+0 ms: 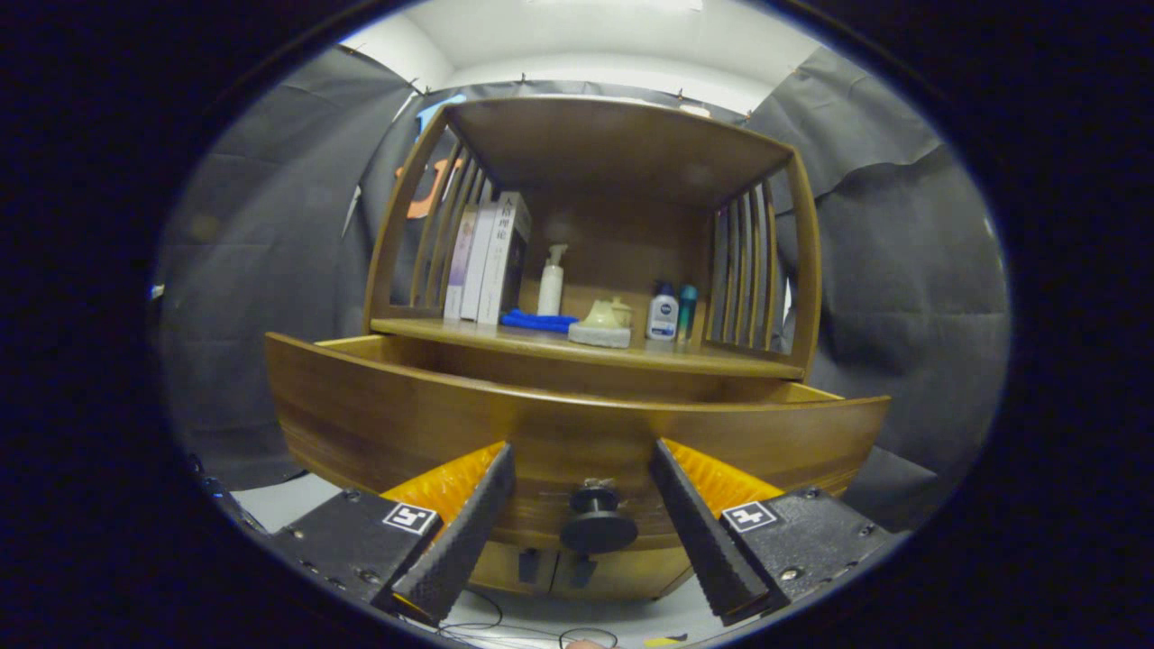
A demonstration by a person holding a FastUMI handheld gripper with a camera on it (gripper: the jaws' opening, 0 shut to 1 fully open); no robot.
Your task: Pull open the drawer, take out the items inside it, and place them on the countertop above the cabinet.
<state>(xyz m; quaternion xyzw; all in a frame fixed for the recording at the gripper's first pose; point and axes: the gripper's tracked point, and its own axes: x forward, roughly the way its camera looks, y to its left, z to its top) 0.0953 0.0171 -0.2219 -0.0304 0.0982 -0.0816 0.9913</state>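
The wooden cabinet's drawer stands pulled out toward me, its curved front panel wide across the view. Its dark round knob sits between my fingers, with a gap on each side. My gripper is open, and both fingertips are close to the drawer front. The inside of the drawer is hidden behind the front panel; only its side rims show. Above the drawer runs the countertop, under the cabinet's upper shelf.
On the countertop stand three books, a blue cloth, a white pump bottle, a pale lidded dish, a small white bottle and a teal tube. Slatted side panels flank it. Cables lie on the floor.
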